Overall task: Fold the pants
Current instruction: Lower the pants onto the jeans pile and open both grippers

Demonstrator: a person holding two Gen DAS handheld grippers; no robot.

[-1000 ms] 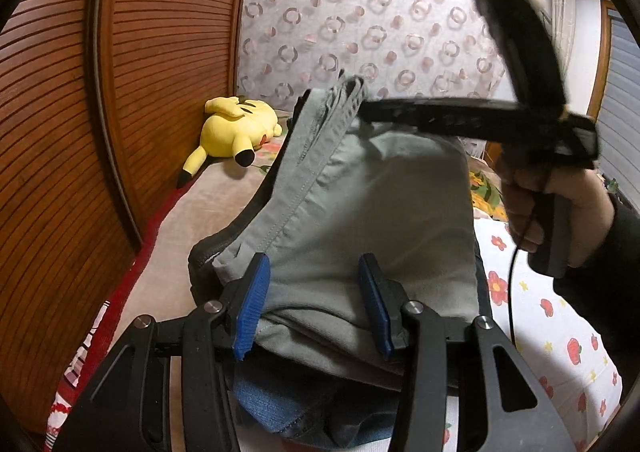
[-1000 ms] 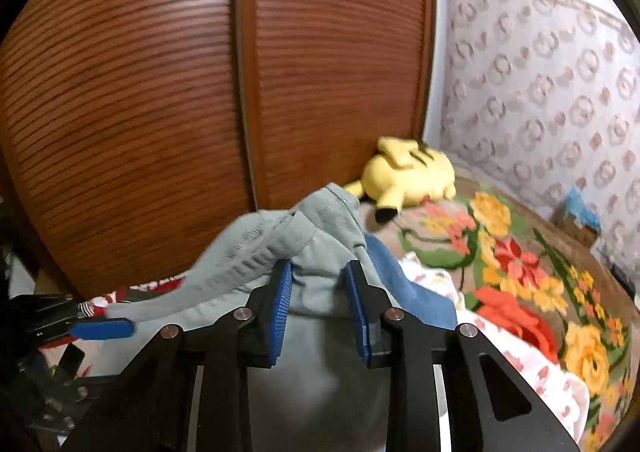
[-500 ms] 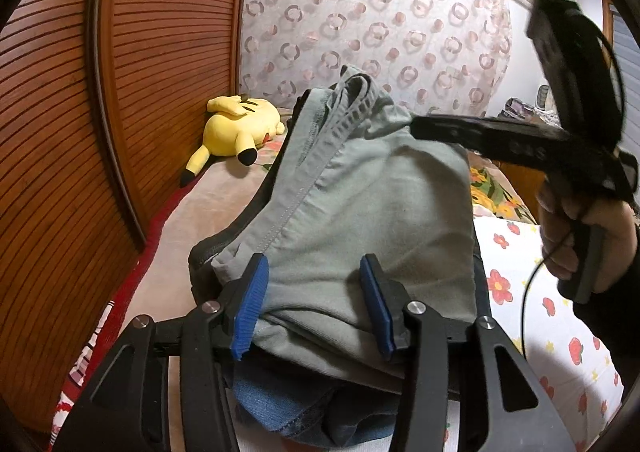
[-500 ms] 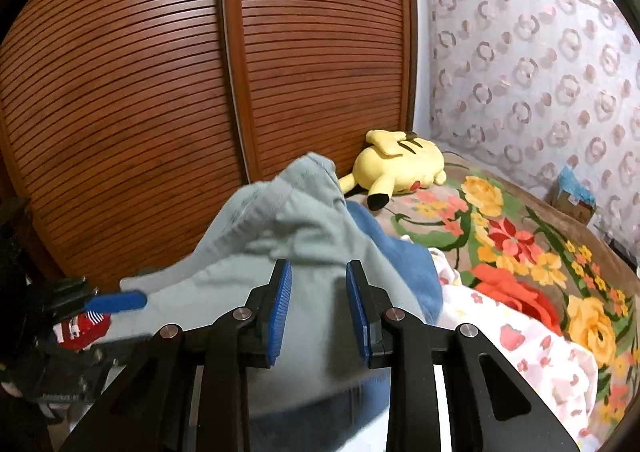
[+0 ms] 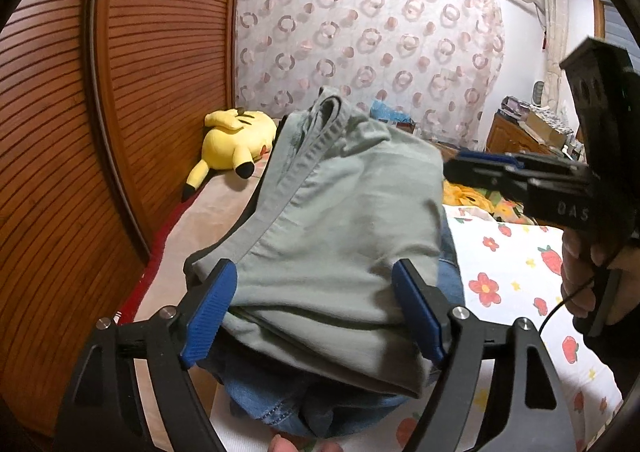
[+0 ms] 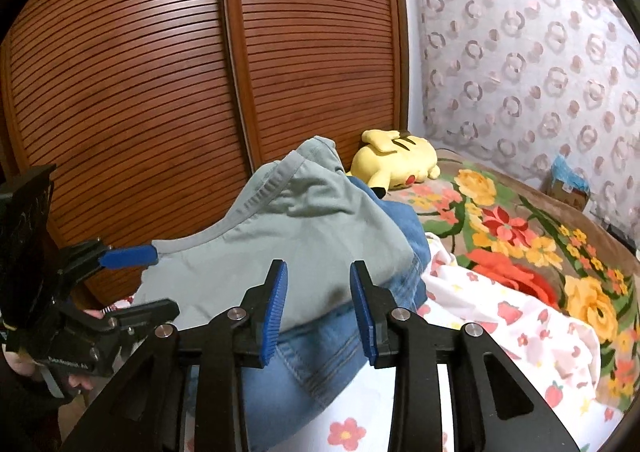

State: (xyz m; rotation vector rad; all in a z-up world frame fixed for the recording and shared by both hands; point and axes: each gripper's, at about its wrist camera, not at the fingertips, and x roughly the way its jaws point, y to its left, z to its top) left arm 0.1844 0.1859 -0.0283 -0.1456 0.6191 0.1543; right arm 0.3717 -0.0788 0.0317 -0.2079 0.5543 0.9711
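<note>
The folded grey-green pants lie on top of a pile of blue jeans on the bed. My left gripper straddles their near edge. Its jaws are opening wide and the blue pads stand beside the cloth without pressing it. In the right wrist view the pants rest over the jeans, and the left gripper sits at their left end. My right gripper is opening a little, with nothing between its pads. From the left it shows as the right gripper, just off the pants' right edge.
A yellow plush toy lies at the bed's far end against the slatted wooden wardrobe doors. A white flowered sheet and a bright flowered blanket cover the bed to the right. A hand holds the right gripper's handle.
The left jaws have spread wide off the pants' near edge. The right gripper has drawn away to the right, clear of the cloth, and the pants have settled onto the pile.
</note>
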